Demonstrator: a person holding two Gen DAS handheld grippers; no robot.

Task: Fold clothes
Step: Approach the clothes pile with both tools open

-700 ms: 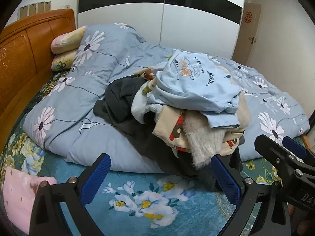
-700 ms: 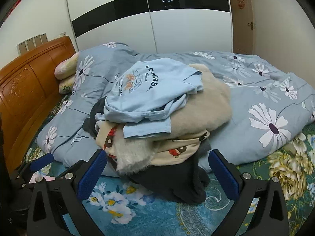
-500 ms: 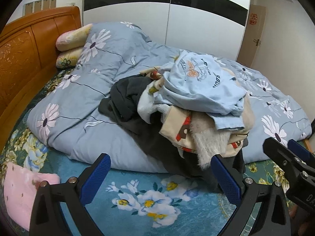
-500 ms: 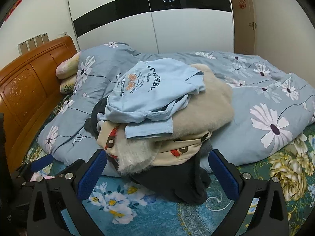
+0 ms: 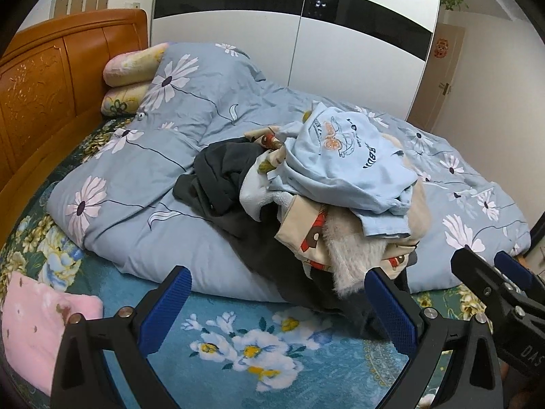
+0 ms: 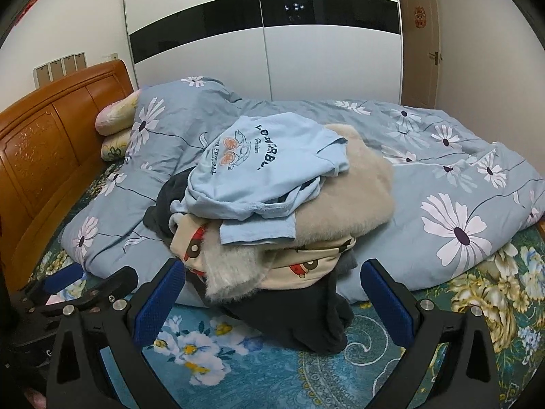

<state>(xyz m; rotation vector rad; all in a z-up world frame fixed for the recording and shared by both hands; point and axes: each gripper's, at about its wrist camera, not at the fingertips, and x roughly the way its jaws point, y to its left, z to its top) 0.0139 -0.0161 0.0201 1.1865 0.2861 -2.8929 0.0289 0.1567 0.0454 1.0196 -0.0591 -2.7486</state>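
Observation:
A heap of clothes lies on the bed, on the blue flowered duvet. On top is a light blue printed T-shirt (image 5: 354,167) (image 6: 265,167). Under it are a beige fluffy garment (image 6: 347,201), a cream cartoon-print piece (image 5: 306,235) (image 6: 306,269) and a dark grey garment (image 5: 224,173) (image 6: 306,313) that hangs down to the sheet. My left gripper (image 5: 277,298) is open, short of the heap with nothing between its fingers. My right gripper (image 6: 272,286) is open too, just in front of the heap's lower edge. Each gripper shows at the edge of the other's view.
The blue duvet (image 5: 146,184) (image 6: 453,187) covers most of the bed. A floral teal sheet (image 5: 238,344) is bare in front. A pink cloth (image 5: 37,327) lies at the left front. A wooden headboard (image 5: 41,92) and two pillows (image 5: 126,81) stand left; a white wardrobe (image 6: 265,34) behind.
The left wrist view has swung: the heap now sits further right and lower, and more of the headboard and pillows shows. The right wrist view has edged slightly closer to the heap. Both grippers stay open.

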